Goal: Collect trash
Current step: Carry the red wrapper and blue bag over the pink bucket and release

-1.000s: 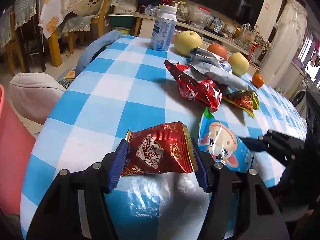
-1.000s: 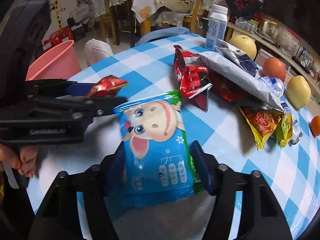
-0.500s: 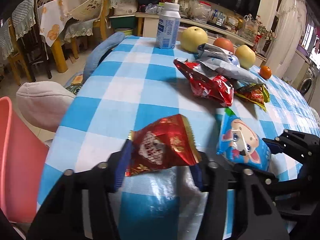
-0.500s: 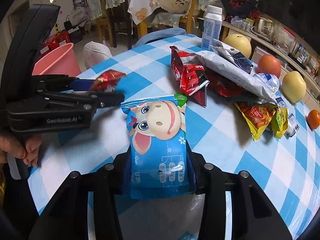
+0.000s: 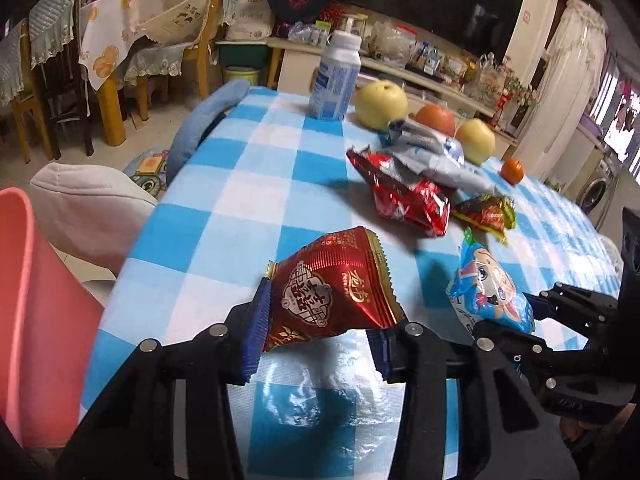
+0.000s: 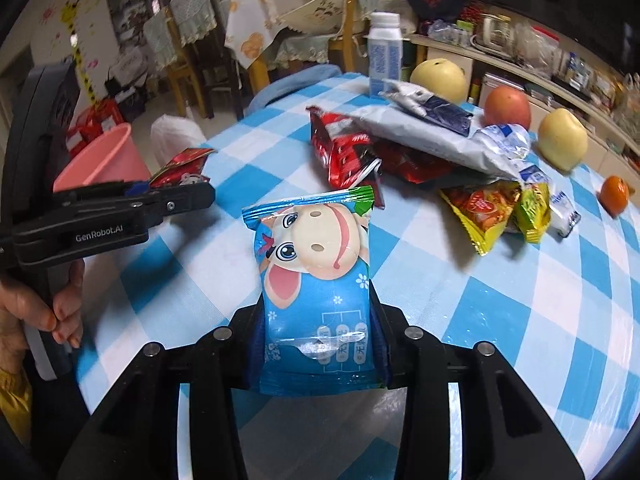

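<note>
Both grippers gripping snack packets over the checked table.
Pink bin is sitting off the table's left edge. Right gripper, jaws just closing in, is pinching the blue cartoon packet, lifted upright. Left gripper, also just closing, is clamping the red packet clear of the cloth. More wrappers are lying farther back by the fruit.

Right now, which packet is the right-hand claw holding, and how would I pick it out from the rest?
Find the blue-and-white checked table, then its near edge, where the right claw grips a blue packet standing upright. Every other wrapper is red, silver or yellow-green; only this one is blue, with a cartoon cow's face printed on it.
</note>
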Demonstrator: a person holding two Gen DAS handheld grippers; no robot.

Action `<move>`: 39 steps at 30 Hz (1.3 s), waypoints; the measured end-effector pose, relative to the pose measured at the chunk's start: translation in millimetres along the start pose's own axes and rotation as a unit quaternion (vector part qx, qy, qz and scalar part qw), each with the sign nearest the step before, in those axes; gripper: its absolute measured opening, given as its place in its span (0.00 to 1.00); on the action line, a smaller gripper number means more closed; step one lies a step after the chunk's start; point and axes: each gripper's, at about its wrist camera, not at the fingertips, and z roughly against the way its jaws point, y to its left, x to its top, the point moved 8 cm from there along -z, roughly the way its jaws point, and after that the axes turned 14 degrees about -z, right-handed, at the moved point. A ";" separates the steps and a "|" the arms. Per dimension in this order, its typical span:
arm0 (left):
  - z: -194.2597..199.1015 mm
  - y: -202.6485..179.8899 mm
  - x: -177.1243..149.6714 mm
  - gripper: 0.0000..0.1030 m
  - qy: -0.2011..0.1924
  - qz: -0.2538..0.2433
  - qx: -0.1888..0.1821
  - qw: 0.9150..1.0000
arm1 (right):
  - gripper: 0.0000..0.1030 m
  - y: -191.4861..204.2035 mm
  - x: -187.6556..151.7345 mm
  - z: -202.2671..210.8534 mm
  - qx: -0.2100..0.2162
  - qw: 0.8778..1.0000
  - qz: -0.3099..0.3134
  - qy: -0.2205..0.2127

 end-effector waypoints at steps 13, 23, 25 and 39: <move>43.9 44.3 10.3 0.44 -0.052 0.023 0.053 0.997 | 0.42 29.6 8.6 22.5 0.029 0.998 -0.047 -0.029; 87.7 104.1 5.2 0.44 -0.084 0.062 0.114 0.988 | 0.42 91.6 21.0 28.5 0.082 0.995 -0.052 -0.032; 96.4 118.6 2.6 0.44 -0.090 0.075 0.126 0.985 | 0.42 108.0 25.2 29.2 0.096 0.994 -0.051 -0.033; 143.7 203.0 -27.0 0.44 -0.111 0.172 0.185 0.961 | 0.42 259.8 44.8 7.2 0.183 0.983 0.009 -0.003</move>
